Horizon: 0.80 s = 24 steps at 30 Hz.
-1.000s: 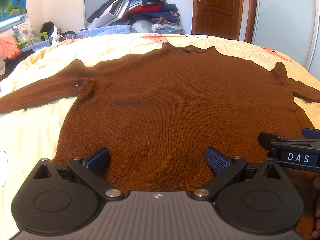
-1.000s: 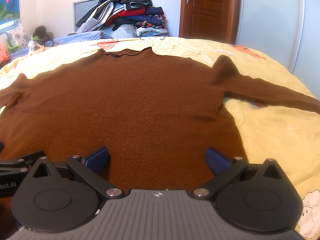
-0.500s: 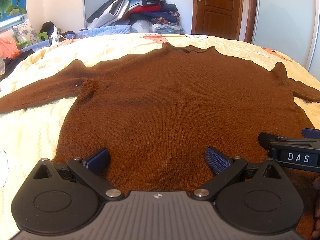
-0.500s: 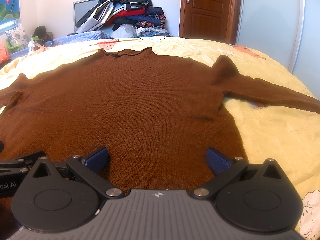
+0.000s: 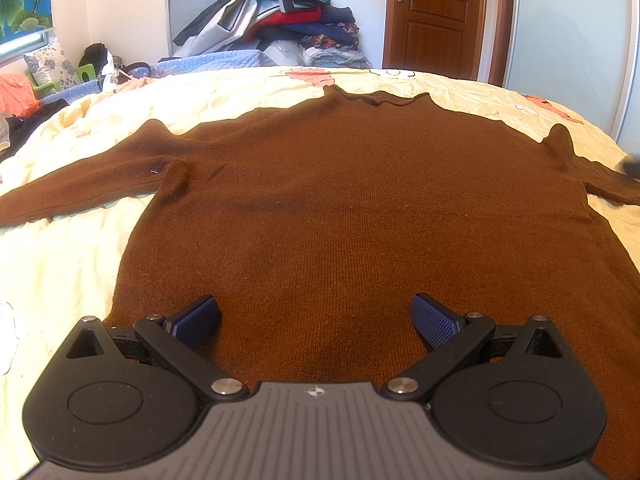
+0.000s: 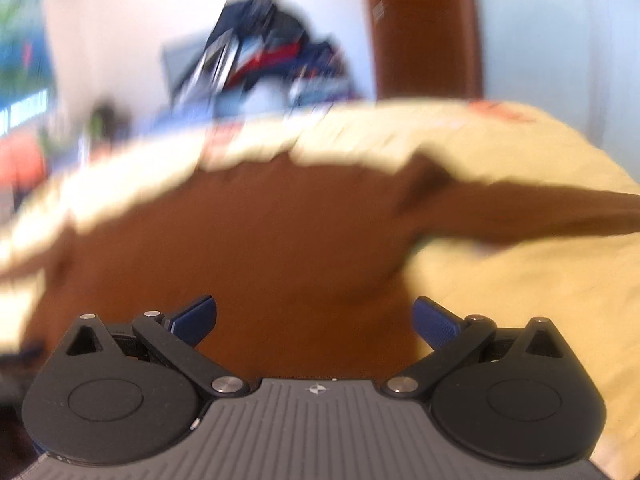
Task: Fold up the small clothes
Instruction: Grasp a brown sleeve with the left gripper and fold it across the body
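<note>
A home bedroom. A wide bed covered by a pale yellow cartoon-print bedsheet [image 5: 72, 264] fills the foreground. Behind it, a heap of mixed jackets and folded clothes [image 5: 280, 20] leans against a white wall, beside a brown panelled wooden door [image 5: 436, 16] and a frosted sliding wardrobe door [image 5: 568, 48].

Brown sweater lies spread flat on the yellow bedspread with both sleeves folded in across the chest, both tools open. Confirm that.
Not quite: the left wrist view shows the brown sweater with its sleeves stretched outward, not folded in. It does lie flat on the yellow bedspread, and the left tool and right tool are open.
</note>
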### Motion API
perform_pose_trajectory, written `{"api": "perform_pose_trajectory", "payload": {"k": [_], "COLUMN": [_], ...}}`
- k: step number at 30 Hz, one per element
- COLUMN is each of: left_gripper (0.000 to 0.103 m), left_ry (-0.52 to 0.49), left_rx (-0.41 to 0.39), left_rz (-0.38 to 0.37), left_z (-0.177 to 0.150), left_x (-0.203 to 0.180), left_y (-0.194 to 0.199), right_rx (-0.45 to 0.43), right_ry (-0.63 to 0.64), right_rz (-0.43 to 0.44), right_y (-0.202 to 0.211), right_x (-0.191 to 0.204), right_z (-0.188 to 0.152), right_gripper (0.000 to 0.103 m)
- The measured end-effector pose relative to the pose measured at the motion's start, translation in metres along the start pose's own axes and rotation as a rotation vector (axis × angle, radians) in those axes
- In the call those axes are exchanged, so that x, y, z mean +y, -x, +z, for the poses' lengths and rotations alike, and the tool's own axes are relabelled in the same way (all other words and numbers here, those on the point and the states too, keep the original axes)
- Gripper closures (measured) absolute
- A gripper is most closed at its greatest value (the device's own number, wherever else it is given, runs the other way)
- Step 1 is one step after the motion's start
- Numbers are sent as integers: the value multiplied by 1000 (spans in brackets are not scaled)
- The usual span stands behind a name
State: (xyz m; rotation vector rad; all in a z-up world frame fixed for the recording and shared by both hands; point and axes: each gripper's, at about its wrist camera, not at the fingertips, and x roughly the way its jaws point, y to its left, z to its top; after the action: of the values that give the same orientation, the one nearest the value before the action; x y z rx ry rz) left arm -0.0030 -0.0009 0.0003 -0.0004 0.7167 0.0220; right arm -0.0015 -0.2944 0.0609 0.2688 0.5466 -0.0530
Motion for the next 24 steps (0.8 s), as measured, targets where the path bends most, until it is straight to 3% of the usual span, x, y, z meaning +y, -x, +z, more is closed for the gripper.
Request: {"api": "perform_pose_trajectory", "payload": {"k": [3, 7, 9, 12, 16, 21, 23, 24], "left_gripper": [0, 0, 0, 0, 0, 0, 0, 0], "left_ry": [0, 0, 0, 0, 0, 1, 1, 1], "left_rx": [0, 0, 0, 0, 0, 0, 0, 0], "left_rz": [0, -1, 0, -1, 0, -1, -1, -1], "left_z": [0, 0, 0, 0, 0, 0, 0, 0], "left_x": [0, 0, 0, 0, 0, 1, 1, 1], "left_y": [0, 0, 0, 0, 0, 0, 0, 0], "right_rx": [-41, -119, -165, -207, -183, -211, -199, -186], "right_ry": [-177, -607, -780, -920, -951, -994, -992, -980], "right_rz": [-46, -132, -155, -209, -249, -223, -240, -253], "right_y": [15, 36, 42, 42, 18, -3, -9, -13], "right_x": [-87, -222, -274, -330, -351, -364, -366, -367], "right_z": [32, 45, 42, 41, 40, 43, 42, 41], "right_gripper": [0, 1, 7, 23, 36, 51, 76, 84]}}
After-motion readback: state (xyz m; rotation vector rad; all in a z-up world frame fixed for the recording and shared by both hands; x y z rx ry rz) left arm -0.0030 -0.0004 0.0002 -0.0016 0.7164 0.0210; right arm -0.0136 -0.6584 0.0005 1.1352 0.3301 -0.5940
